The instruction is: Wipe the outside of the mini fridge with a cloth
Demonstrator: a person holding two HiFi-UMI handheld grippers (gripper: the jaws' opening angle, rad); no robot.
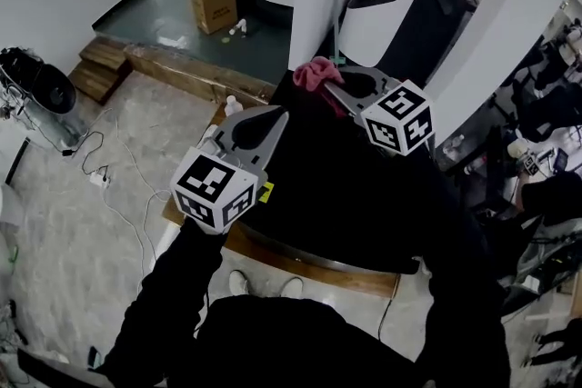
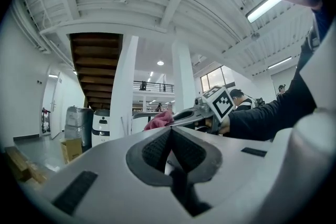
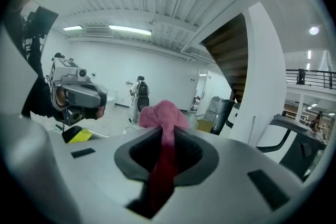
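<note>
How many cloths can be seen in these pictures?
1. The pink cloth is clamped between the jaws of the right hand-held gripper. The left hand-held gripper is shut, with nothing in it. Another cloth may lie hidden out of view.

Black sleeves (image 1: 173,286); pale grey left hand-held gripper (image 1: 281,113) and right hand-held gripper (image 1: 330,79), dark ribbed pads (image 2: 155,148), black-and-white marker cubes (image 1: 215,189).
</note>
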